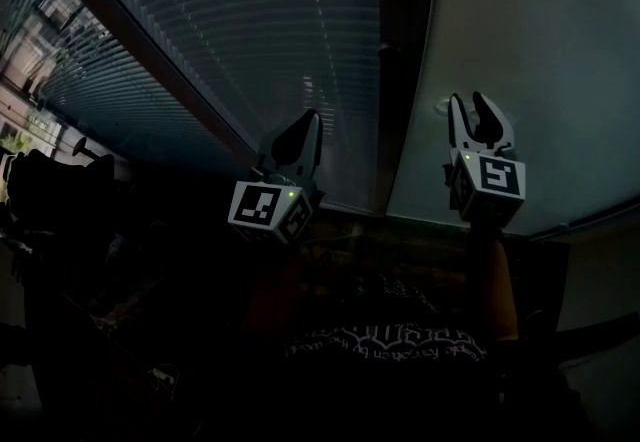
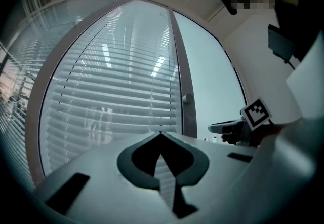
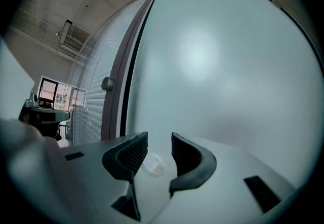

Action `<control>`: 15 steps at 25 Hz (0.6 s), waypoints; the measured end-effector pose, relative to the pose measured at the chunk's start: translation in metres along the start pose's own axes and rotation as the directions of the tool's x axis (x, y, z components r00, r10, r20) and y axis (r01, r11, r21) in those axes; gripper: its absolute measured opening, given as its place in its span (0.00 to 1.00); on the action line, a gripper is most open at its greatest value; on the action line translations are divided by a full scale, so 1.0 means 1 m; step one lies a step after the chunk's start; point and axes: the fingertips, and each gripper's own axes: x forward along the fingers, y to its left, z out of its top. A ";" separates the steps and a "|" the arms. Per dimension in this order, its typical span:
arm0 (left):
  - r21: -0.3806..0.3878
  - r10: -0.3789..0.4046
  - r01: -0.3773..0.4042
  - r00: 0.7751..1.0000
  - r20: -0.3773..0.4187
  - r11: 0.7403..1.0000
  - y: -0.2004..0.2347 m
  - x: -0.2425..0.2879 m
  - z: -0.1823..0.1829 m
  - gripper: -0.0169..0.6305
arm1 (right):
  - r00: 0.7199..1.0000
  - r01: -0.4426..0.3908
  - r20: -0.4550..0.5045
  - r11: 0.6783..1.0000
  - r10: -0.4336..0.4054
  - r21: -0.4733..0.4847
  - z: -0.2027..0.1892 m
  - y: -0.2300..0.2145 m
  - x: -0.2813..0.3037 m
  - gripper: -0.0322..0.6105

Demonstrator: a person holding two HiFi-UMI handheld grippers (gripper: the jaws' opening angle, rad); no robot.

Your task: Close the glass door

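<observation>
The frosted glass door (image 3: 217,66) fills the right gripper view and stands at the right of the head view (image 1: 530,50). A small round disc (image 3: 152,163) sits on the door and shows in the gap between the jaws, also as a pale oval disc (image 1: 443,108) just left of the fingertips. My right gripper (image 3: 159,139) is open and close to the glass, its pads clear of the disc; it points level at the door (image 1: 472,102). My left gripper (image 2: 160,133) is shut on nothing and faces the slatted blinds (image 2: 111,81); it is held left of the dark door post (image 1: 305,120).
A dark vertical post (image 2: 180,76) with a round knob (image 2: 187,99) separates the blinds from the frosted door; the same knob (image 3: 107,84) shows on the post. The room is dim, with dark furniture (image 1: 60,230) at the lower left. Daylight comes through a far window (image 3: 50,94).
</observation>
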 end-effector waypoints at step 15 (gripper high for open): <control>0.005 0.013 -0.013 1.000 -0.008 1.000 0.006 0.004 -0.006 0.03 | 1.000 0.008 0.002 1.000 -0.008 0.003 -0.003 -0.005 0.009 0.26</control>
